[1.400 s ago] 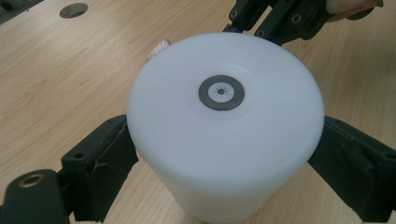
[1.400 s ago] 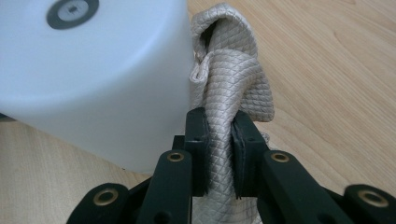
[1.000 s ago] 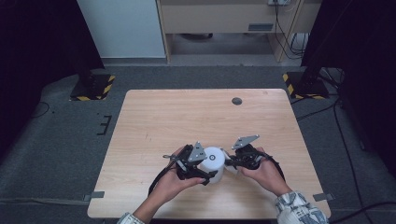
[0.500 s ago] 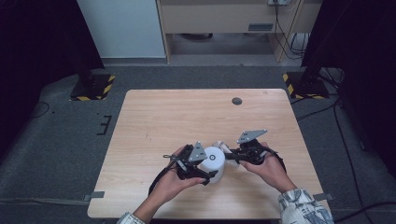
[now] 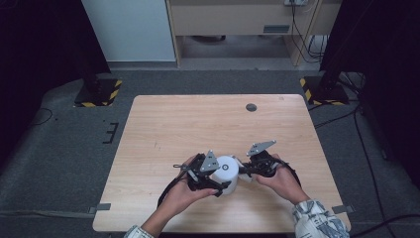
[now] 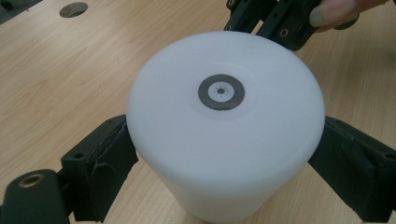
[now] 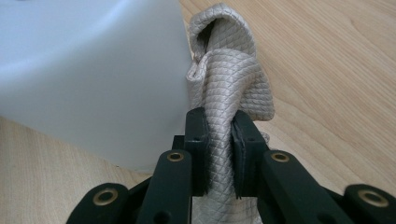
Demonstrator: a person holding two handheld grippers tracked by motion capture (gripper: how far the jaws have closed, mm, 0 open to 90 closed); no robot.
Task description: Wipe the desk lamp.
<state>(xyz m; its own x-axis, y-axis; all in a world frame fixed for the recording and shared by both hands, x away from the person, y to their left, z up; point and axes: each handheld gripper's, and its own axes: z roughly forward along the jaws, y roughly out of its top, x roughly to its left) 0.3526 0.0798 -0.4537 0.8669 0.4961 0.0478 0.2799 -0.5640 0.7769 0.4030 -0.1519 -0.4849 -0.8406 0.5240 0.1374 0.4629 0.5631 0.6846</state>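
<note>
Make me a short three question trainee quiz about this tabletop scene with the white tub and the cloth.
1. True or false: the left gripper has its jaws around the white tub.
2. What does the right gripper pinch?
A. a grey quilted cloth
B. a sponge
C. nothing
3. On the tub's top, the grey ring sits at the ____.

Key: 1 true; 2 A; 3 centre.

A white cylinder (image 6: 226, 126) is seen upright on the wooden table (image 6: 56, 79), clamped at both sides by the left gripper (image 6: 224, 161); its black pads are pressed vs. the cylinder wall. A grey disc (image 6: 221, 92) is set at the cylinder's top centre. Behind the cylinder, the right gripper (image 6: 275, 21) is seen w/ a fingertip (image 6: 334, 10). Far left of the cylinder, a round hole (image 6: 74, 9) is seen.
</note>
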